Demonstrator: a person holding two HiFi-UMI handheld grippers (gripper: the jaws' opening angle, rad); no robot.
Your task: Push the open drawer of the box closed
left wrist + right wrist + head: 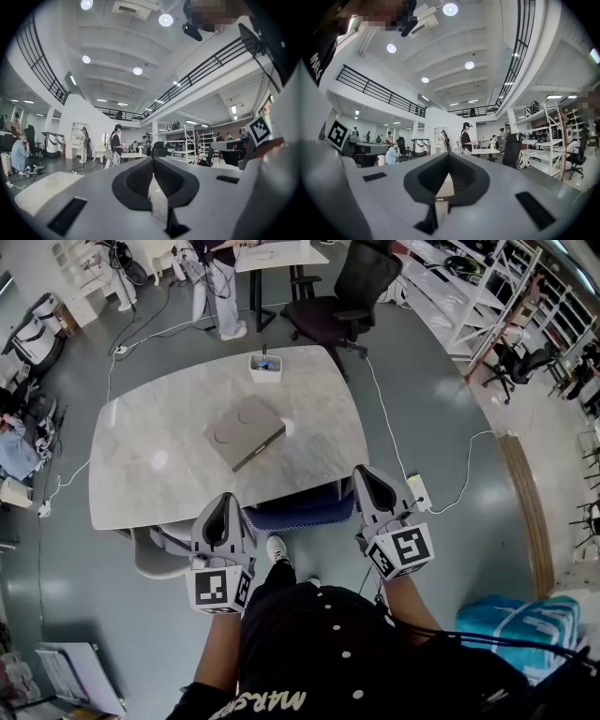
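Both grippers closed; box apart

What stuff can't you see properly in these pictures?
- The box: in the head view it is too small to tell whether a drawer sticks out. Both gripper views look out over the room and do not show it.
- The white cup at the table's far edge: in the head view the dark things inside are too small to name.
- The blue chair: in the head view it is mostly hidden under the table.
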